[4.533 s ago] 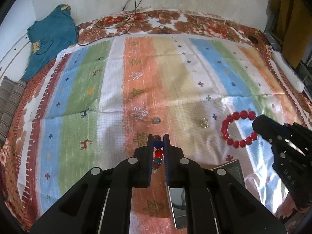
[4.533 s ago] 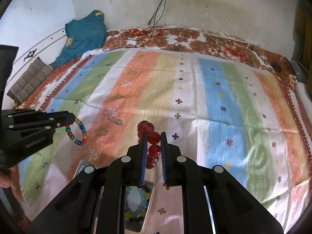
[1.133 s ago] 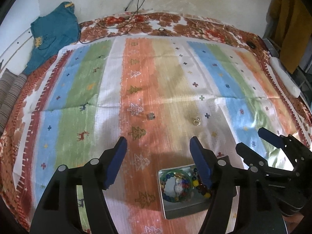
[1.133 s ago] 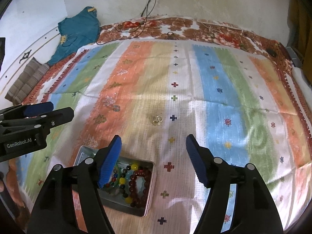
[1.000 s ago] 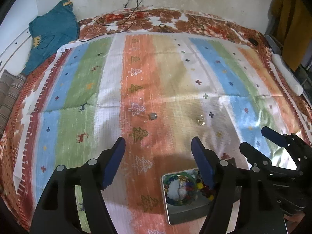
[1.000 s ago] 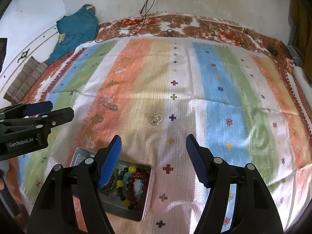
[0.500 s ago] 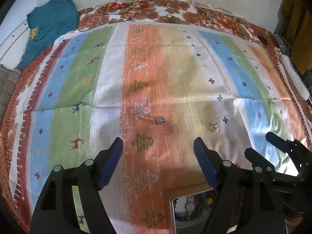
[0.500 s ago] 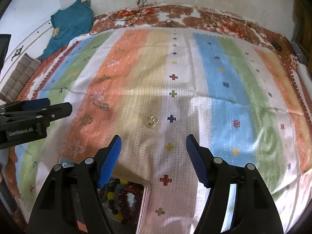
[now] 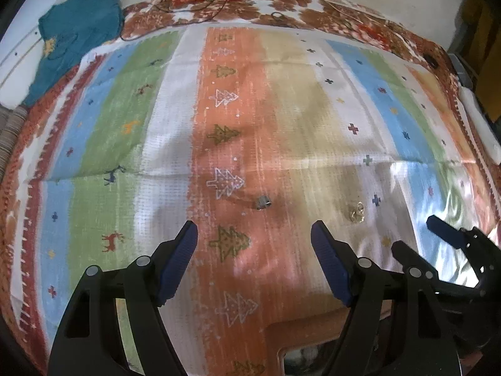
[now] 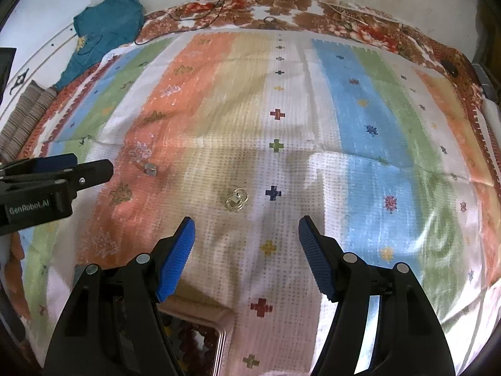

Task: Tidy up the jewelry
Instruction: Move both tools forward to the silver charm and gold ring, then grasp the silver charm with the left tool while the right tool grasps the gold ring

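Both the left gripper and right gripper were wide and empty, so each should drop straight over its own piece, the small grey metal ring and the little gold earrings.

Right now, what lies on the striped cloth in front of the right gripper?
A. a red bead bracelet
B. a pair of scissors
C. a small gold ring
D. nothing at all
C: a small gold ring lies loose on the striped cloth just ahead of the open right gripper.
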A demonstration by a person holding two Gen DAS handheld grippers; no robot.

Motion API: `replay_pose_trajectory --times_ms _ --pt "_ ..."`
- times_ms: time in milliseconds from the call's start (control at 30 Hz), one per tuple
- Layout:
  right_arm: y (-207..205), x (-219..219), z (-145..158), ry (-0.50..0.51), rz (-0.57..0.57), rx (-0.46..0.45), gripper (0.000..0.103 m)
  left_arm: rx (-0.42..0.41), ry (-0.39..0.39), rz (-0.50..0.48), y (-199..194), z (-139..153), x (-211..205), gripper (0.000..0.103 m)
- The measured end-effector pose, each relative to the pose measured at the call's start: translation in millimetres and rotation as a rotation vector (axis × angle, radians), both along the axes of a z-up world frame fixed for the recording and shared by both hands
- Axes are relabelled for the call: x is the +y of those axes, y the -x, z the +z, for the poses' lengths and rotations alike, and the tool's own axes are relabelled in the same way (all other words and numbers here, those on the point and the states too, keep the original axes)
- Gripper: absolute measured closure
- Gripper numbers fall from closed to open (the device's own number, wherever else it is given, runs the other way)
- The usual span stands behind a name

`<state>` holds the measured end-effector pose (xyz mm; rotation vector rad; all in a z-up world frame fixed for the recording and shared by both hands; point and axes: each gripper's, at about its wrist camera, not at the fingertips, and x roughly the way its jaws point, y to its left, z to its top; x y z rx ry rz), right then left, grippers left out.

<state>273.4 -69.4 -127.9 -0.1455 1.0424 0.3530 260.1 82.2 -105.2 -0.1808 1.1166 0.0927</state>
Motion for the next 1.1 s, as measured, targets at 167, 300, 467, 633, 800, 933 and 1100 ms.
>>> replay_pose_trajectory --times_ms 167,300,467,633,800,933,1100 --pt "-10 3 -12 0.013 0.004 0.018 0.035 0.030 0.029 0.011 -10 -13 4 0.029" --pt "-17 4 -19 0.019 0.003 0.033 0.035 0.040 0.034 0.015 -17 -21 7 0.029" --pt "-24 9 -24 0.031 0.015 0.040 0.035 0.046 0.032 0.018 -27 -27 10 0.030" --pt "-30 13 -31 0.028 0.023 0.062 0.035 0.053 0.025 -0.007 -31 -33 7 0.030" --pt "-35 13 -40 0.037 0.022 0.086 0.035 0.064 0.028 -0.013 -35 -41 9 0.031" --pt "-40 11 -44 0.030 0.017 0.099 0.035 0.068 0.030 -0.020 -39 -47 8 0.032" --pt "-44 13 -49 0.033 0.022 0.109 0.035 0.081 0.021 -0.027 -43 -56 9 0.035"
